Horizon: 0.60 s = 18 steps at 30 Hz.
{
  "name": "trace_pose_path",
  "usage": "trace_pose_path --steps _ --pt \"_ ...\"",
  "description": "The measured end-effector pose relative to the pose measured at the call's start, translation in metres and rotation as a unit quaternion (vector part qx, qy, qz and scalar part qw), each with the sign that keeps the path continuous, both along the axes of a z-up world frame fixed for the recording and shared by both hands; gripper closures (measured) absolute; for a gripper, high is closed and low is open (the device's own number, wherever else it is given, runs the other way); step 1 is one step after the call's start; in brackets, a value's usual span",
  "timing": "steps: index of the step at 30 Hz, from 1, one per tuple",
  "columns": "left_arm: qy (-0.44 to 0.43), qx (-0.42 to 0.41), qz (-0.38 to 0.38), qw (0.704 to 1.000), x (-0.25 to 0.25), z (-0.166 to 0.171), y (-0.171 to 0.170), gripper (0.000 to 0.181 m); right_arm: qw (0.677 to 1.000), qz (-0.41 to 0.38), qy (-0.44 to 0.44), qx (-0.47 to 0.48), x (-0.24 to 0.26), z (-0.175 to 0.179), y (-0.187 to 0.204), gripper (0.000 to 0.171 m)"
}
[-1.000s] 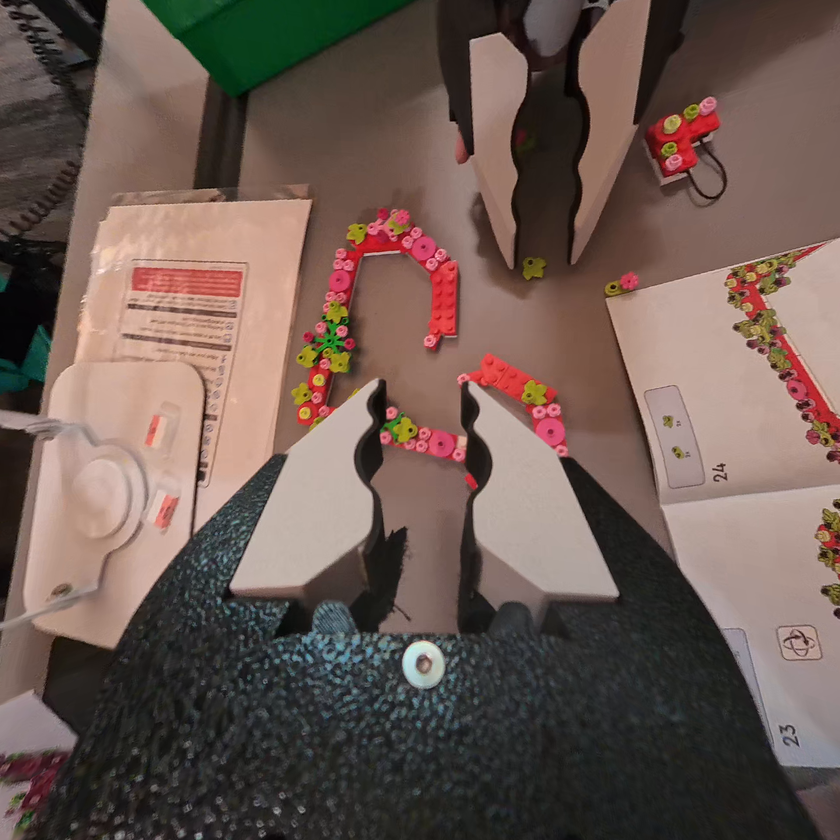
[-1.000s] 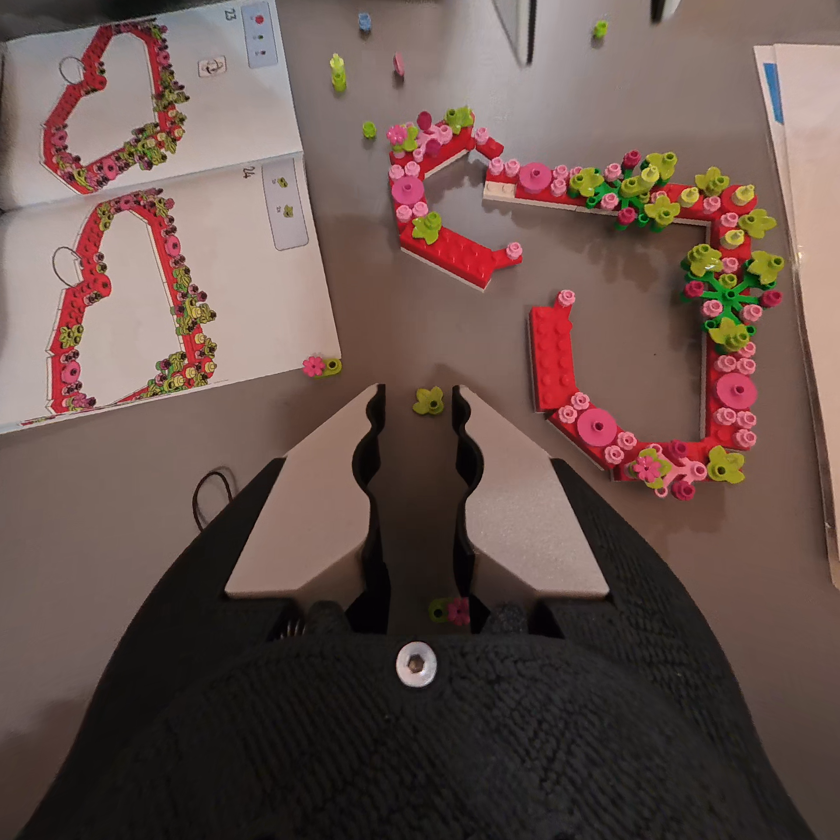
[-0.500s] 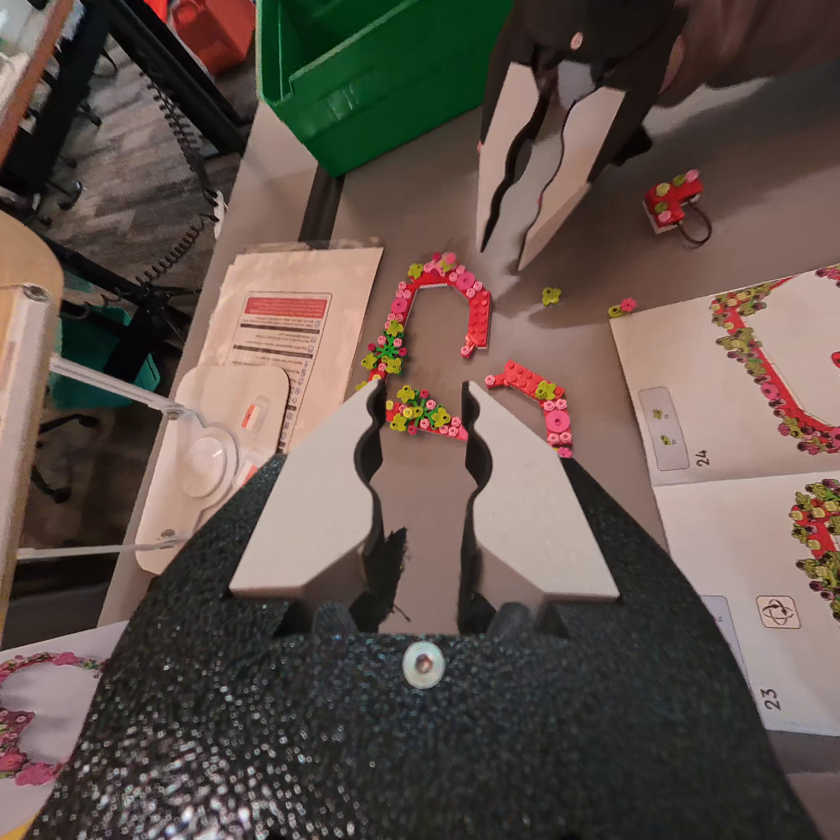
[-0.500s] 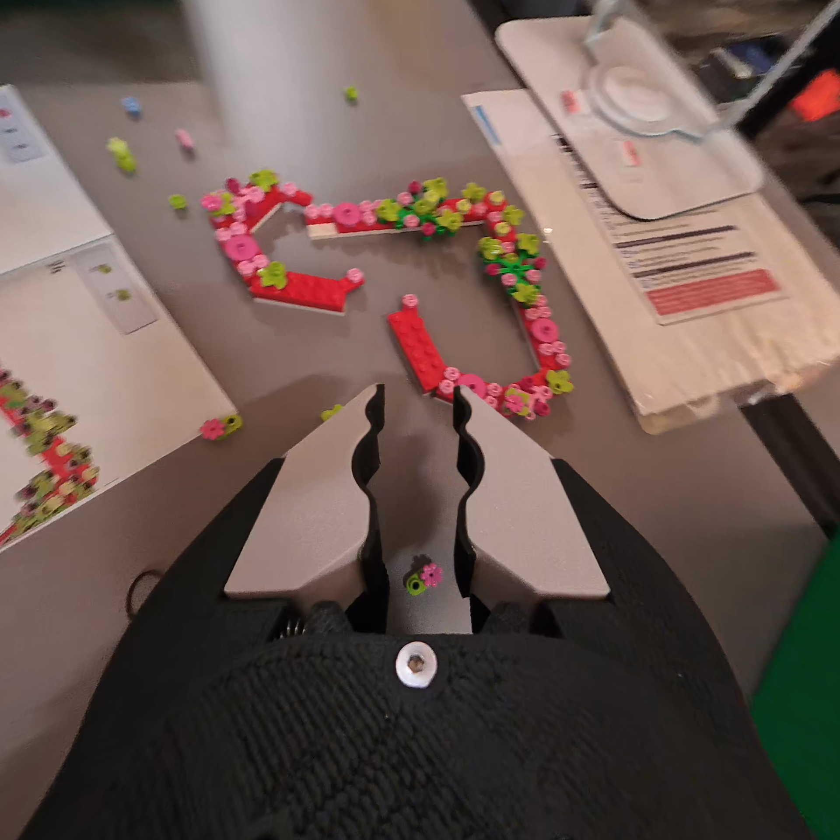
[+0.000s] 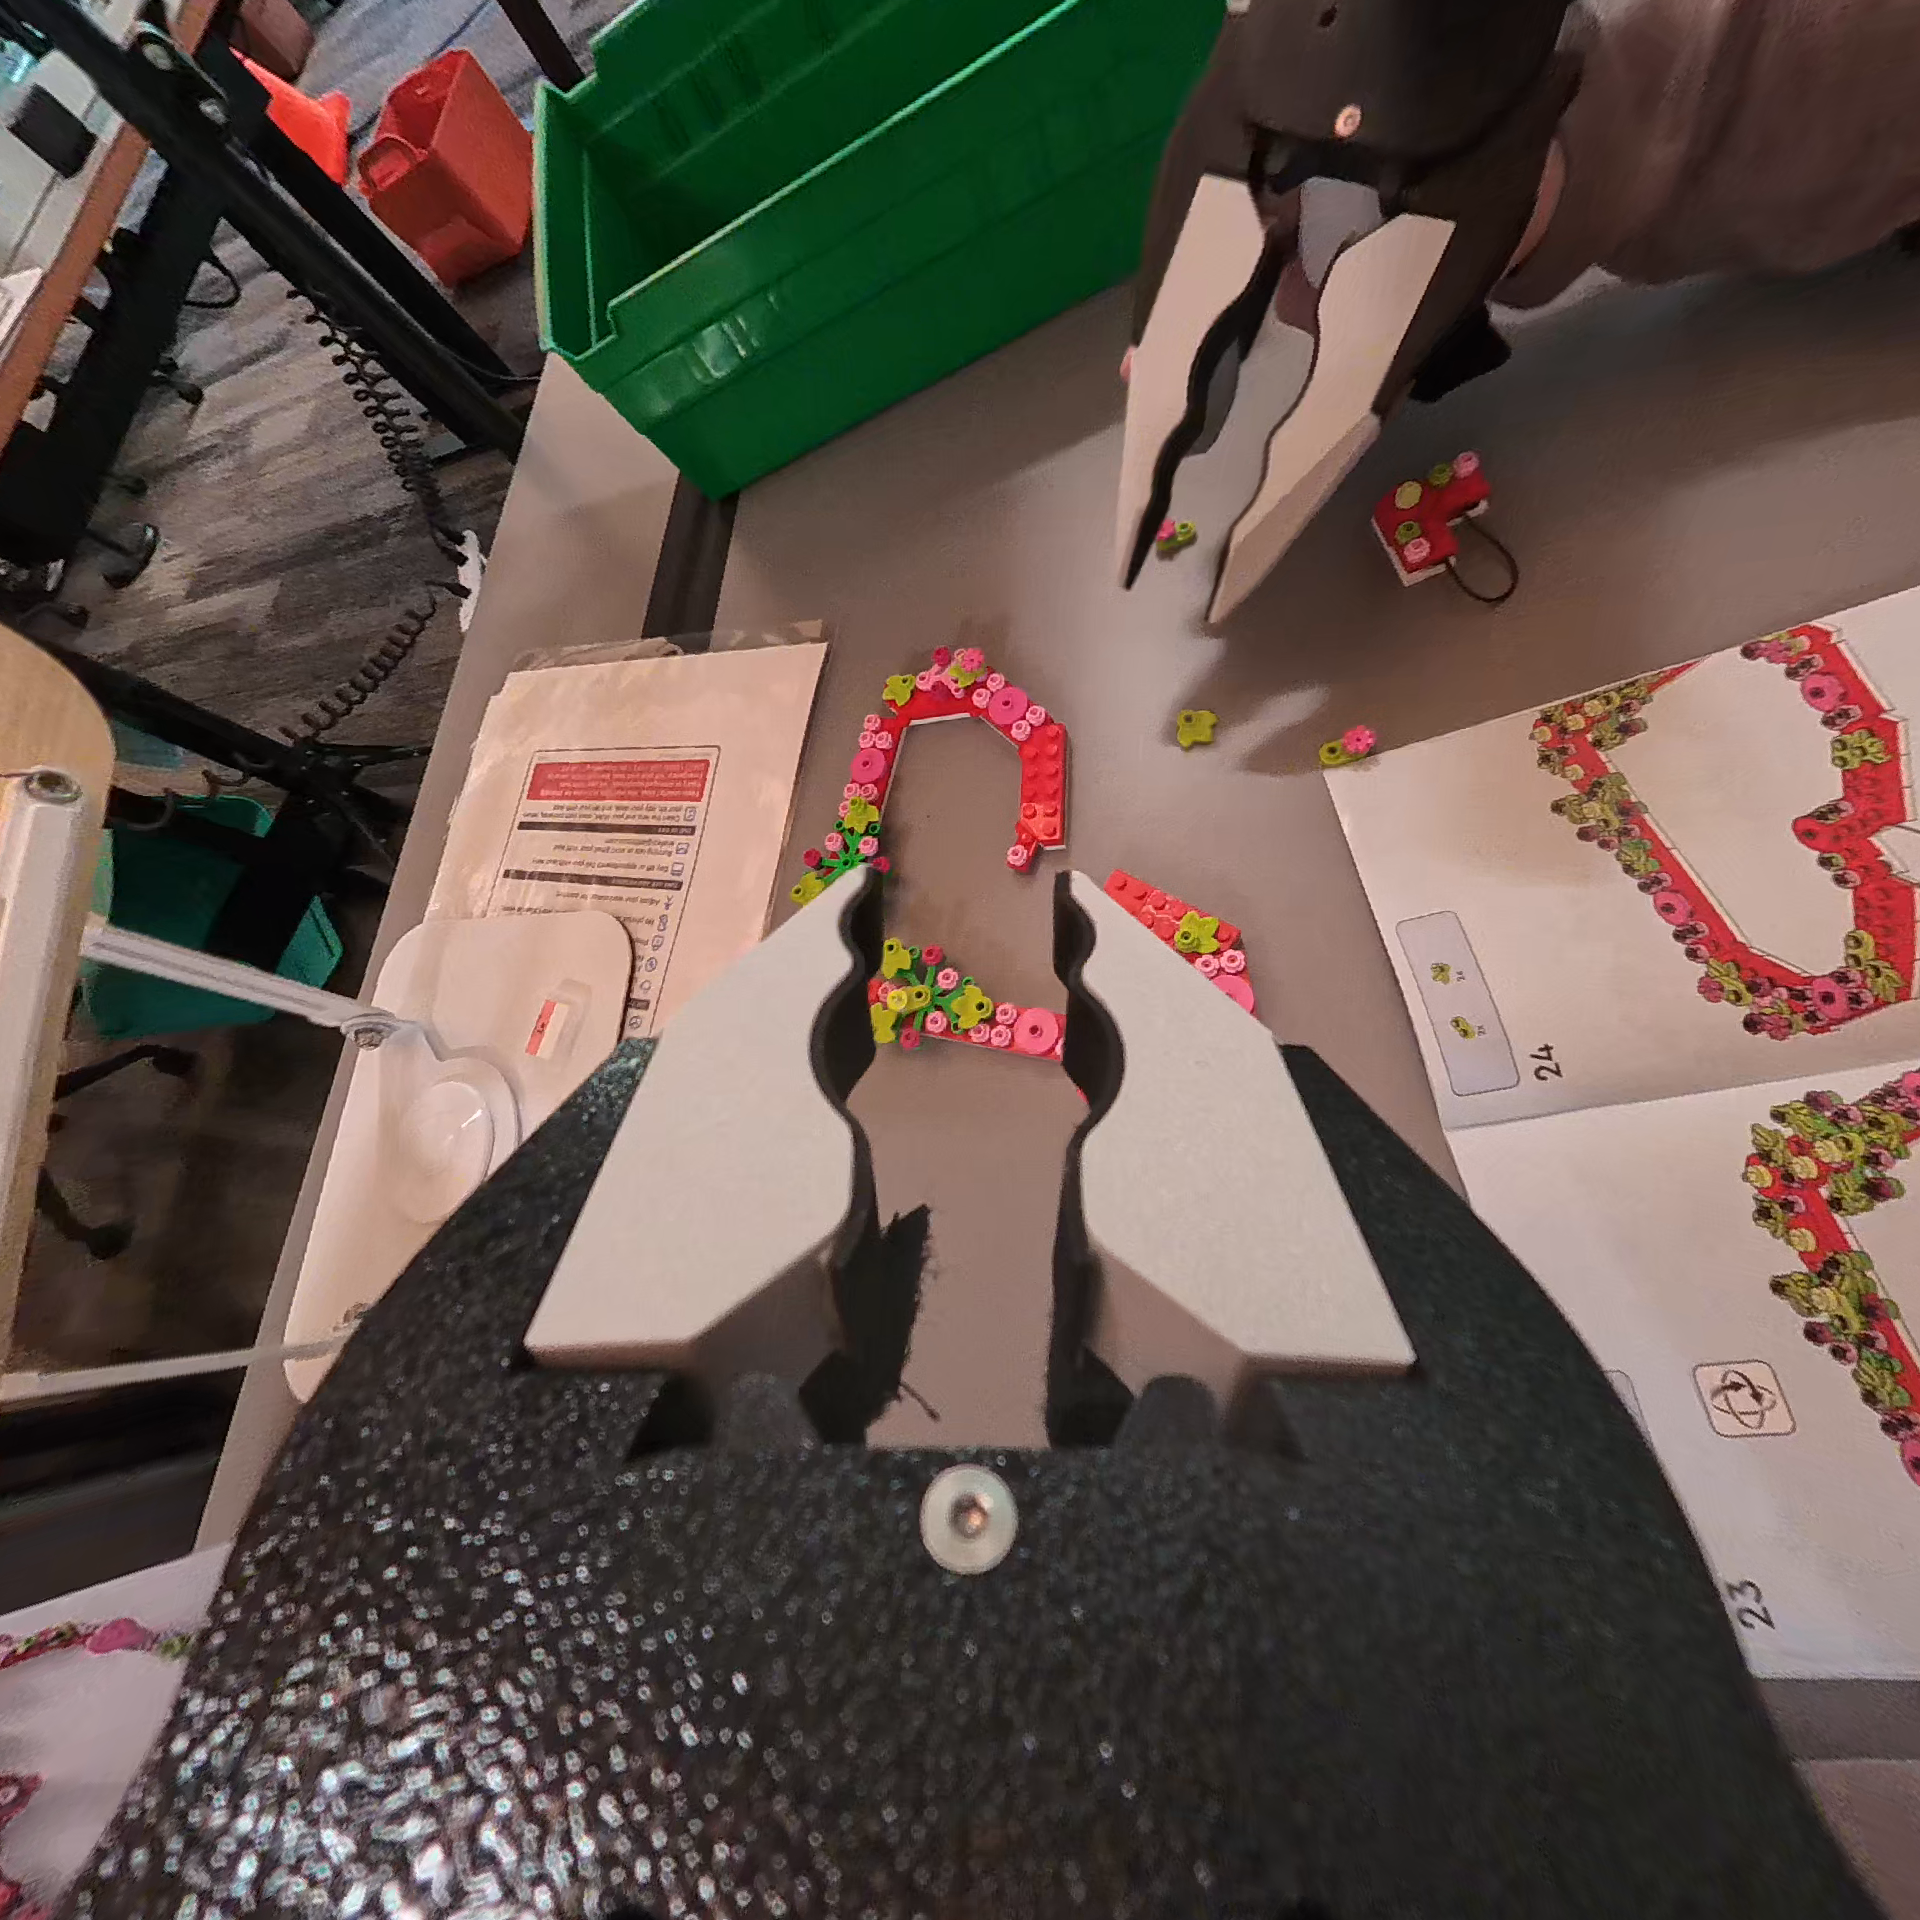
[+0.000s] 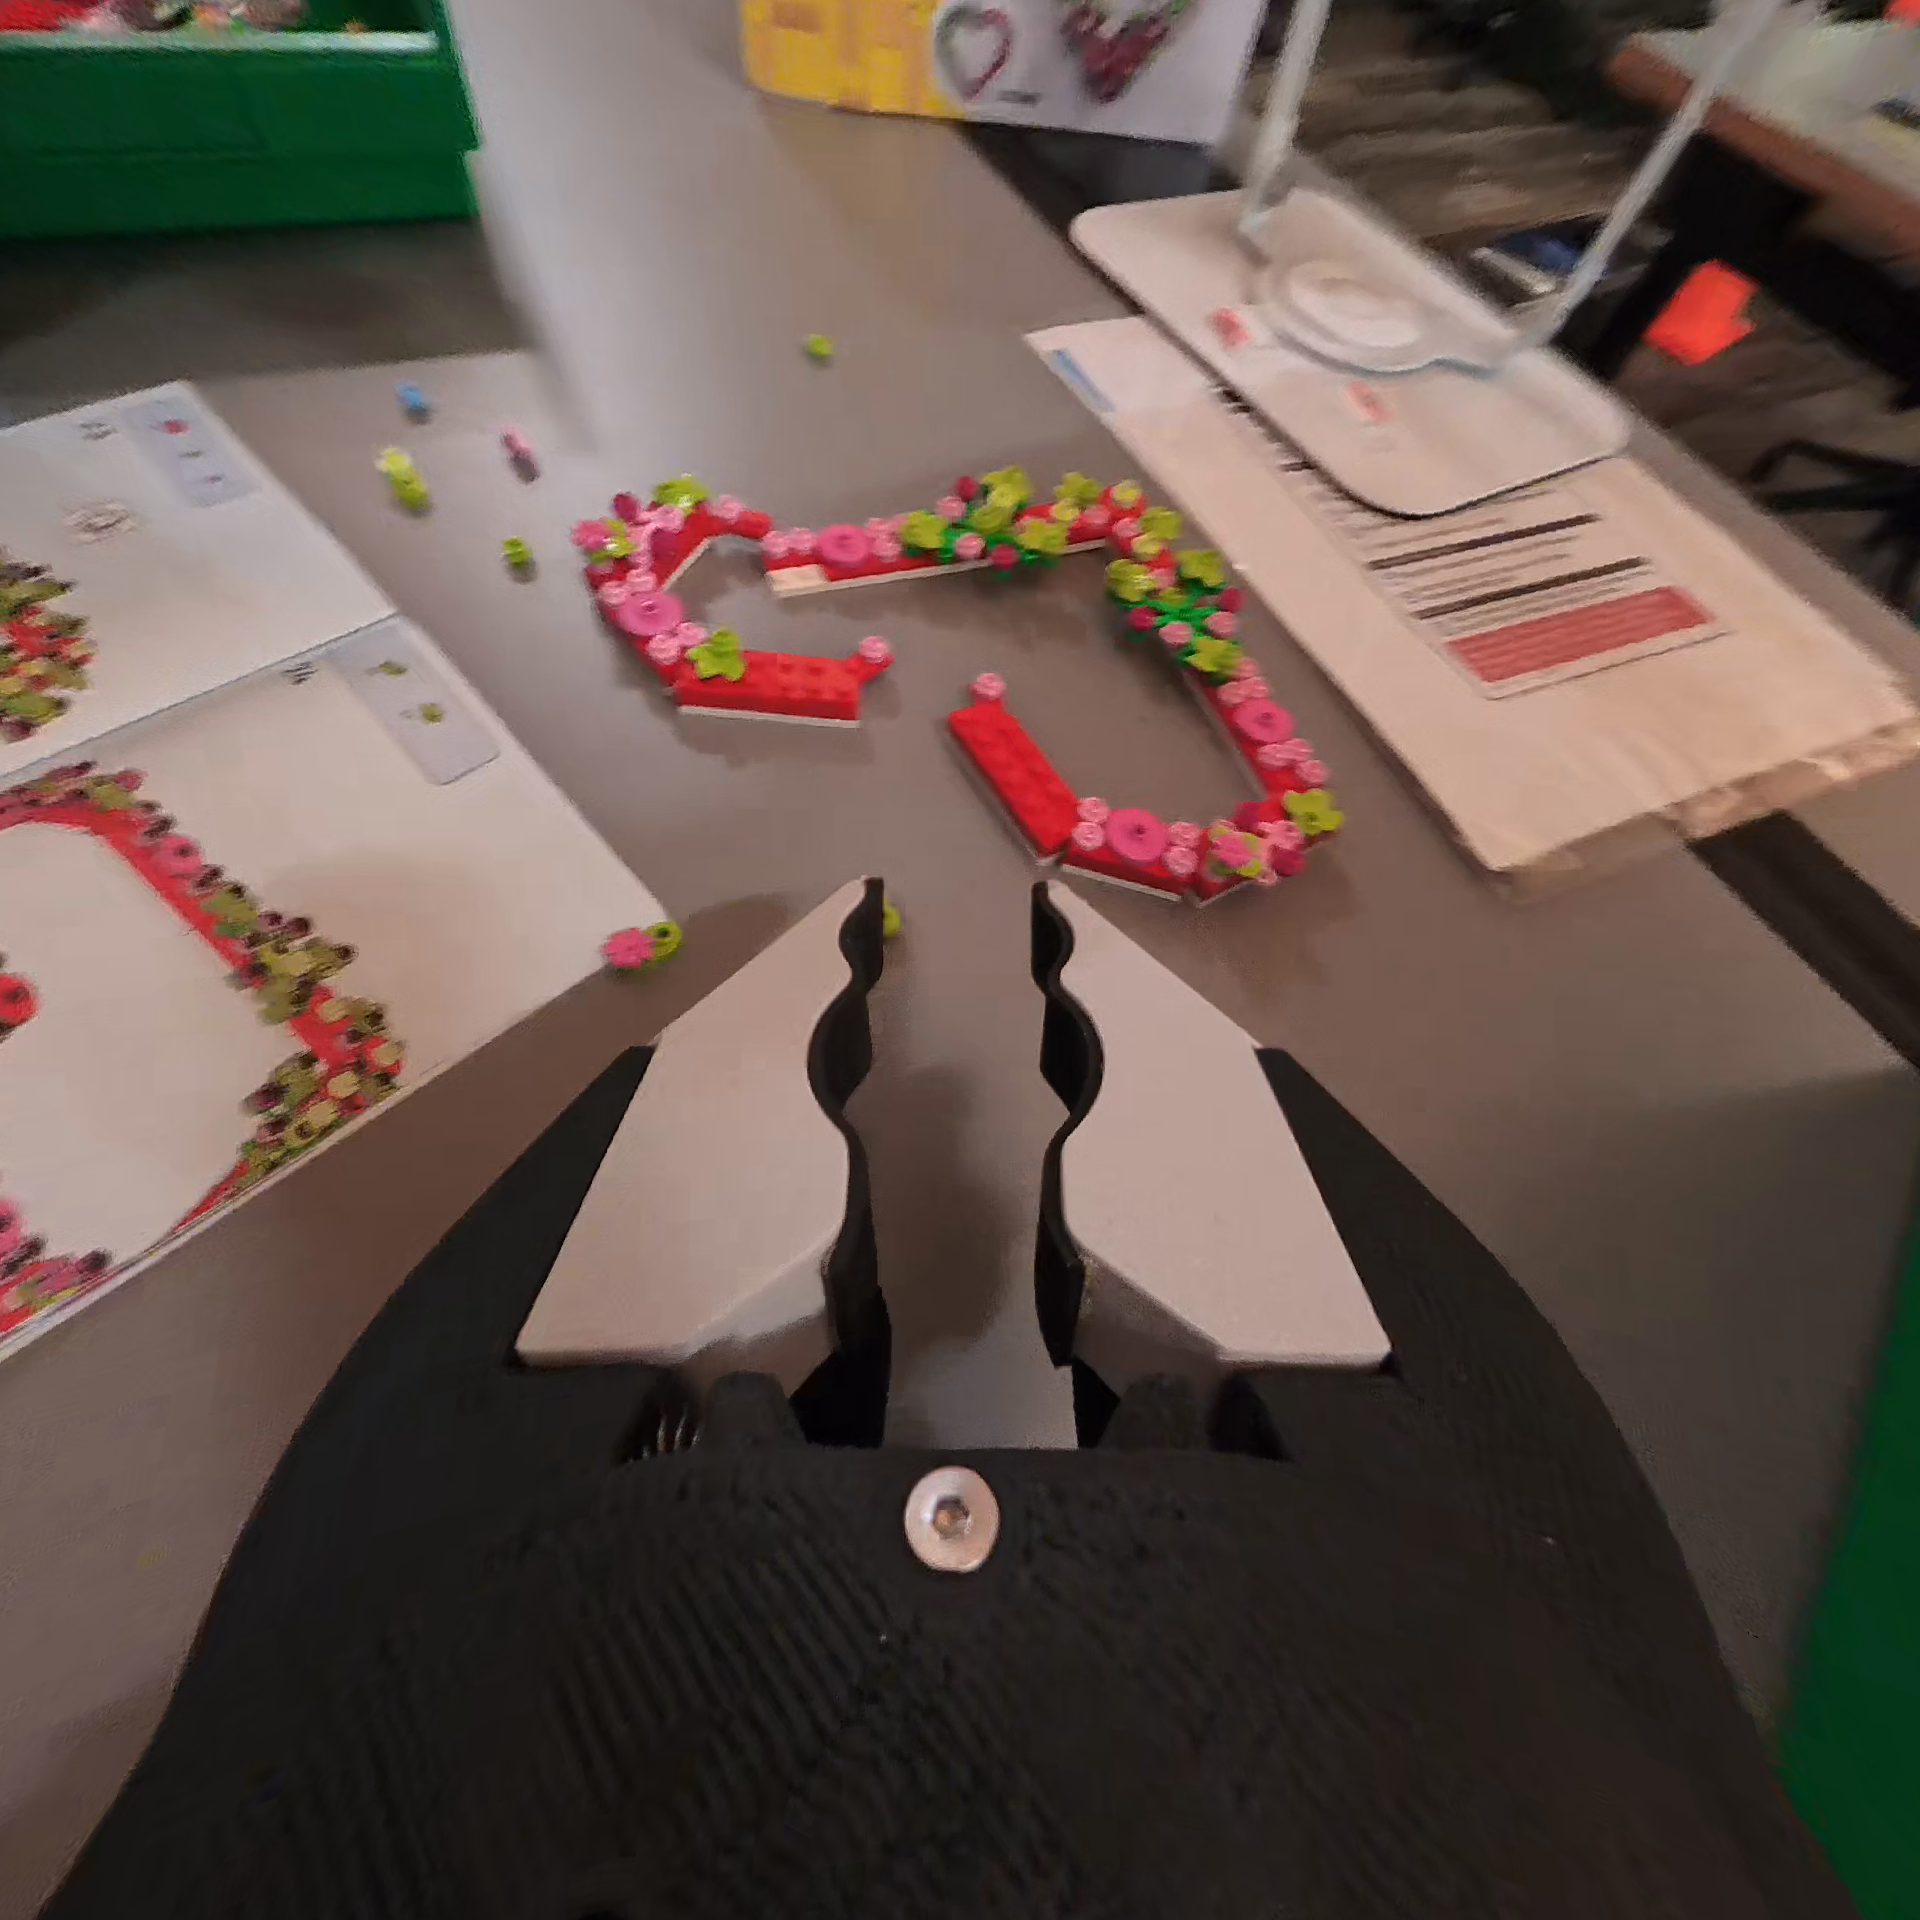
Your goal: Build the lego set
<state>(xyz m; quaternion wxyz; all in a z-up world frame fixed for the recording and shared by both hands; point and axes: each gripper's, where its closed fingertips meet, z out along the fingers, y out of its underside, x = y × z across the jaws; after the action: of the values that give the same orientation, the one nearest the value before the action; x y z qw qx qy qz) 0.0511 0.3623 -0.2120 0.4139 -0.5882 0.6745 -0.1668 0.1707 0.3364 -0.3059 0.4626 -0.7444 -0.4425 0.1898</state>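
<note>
A red Lego heart frame with pink and lime flowers lies on the grey table in two parts: a large hooked part (image 5: 966, 717) (image 6: 1195, 644) and a shorter part (image 5: 1195, 935) (image 6: 727, 655). My left gripper (image 5: 966, 894) is open and empty, held above the near end of the frame. My right gripper (image 6: 956, 899) is open and empty, hovering short of the frame; it also shows in the left wrist view (image 5: 1174, 592). A lime leaf piece (image 5: 1195, 727) and a pink flower on a lime stud (image 5: 1349, 746) (image 6: 639, 945) lie loose near it.
The open instruction booklet (image 5: 1662, 935) (image 6: 312, 883) lies beside the frame. A small red corner piece with a string (image 5: 1429, 514) sits behind the right gripper. A green bin (image 5: 831, 208), a paper sheet (image 6: 1507, 675), a white stand base (image 6: 1351, 364) and several loose studs (image 6: 405, 483) surround the work area.
Both grippers have risen and drawn back from the table, so more of the room shows. Both stay open and empty. The Lego parts have not moved.
</note>
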Motion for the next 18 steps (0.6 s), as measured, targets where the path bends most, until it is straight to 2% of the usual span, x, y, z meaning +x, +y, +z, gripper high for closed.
trace_pose_path --steps 1,8,18 --pt "0.001 -0.003 -0.004 1.0 0.002 -0.002 0.0 0.15 1.0 0.02 -0.005 -0.012 -0.005 -0.001 -0.004 0.145" --pt "0.029 -0.04 -0.023 0.998 0.018 -0.027 0.0 0.149 0.991 0.087 -0.037 -0.097 -0.023 -0.022 -0.014 0.145" --pt "0.065 -0.097 -0.037 0.992 0.032 -0.067 0.006 0.147 0.981 0.134 -0.06 -0.126 -0.026 -0.038 -0.01 0.142"
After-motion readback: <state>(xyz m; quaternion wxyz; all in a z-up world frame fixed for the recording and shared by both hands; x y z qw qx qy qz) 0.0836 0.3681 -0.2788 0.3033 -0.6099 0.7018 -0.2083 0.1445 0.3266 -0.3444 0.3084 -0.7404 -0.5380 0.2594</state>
